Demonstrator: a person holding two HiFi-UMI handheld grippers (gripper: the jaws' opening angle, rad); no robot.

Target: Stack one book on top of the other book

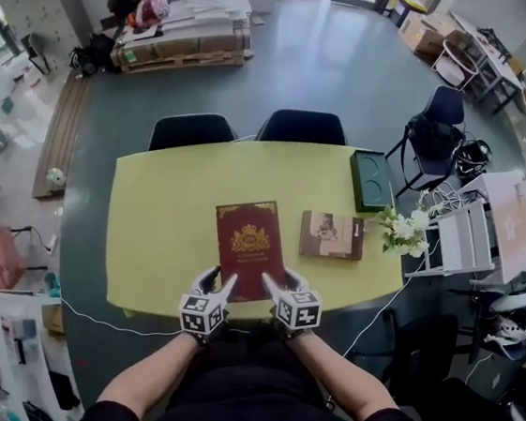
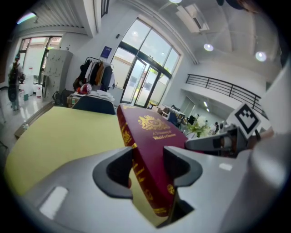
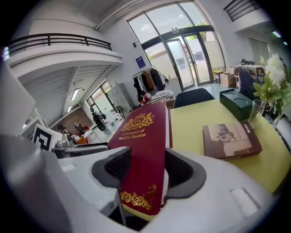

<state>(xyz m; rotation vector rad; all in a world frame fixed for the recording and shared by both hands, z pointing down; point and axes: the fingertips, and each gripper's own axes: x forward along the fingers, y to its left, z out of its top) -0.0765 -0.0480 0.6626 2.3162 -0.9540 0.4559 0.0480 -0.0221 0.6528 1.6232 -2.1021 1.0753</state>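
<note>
A dark red hardcover with gold print [image 1: 249, 246] lies lengthwise over the middle of the yellow table [image 1: 156, 226]. My two grippers each hold one of its near corners. The left gripper [image 1: 222, 283] is shut on the spine-side corner [image 2: 152, 132], with pads against spine and cover. The right gripper [image 1: 273, 281] is shut on the page-side corner [image 3: 141, 136]. The book's near end sits a little above the tabletop; I cannot tell whether its far end rests on it. A thinner brown book [image 1: 331, 235] [image 3: 231, 140] lies flat to the right, apart from the red one.
A dark green box [image 1: 370, 179] stands at the table's right edge, and white flowers in a glass [image 1: 400, 230] stand at the near right corner. Two dark chairs [image 1: 244, 129] are tucked in on the far side. A white rack and cables [image 1: 455, 235] crowd the floor to the right.
</note>
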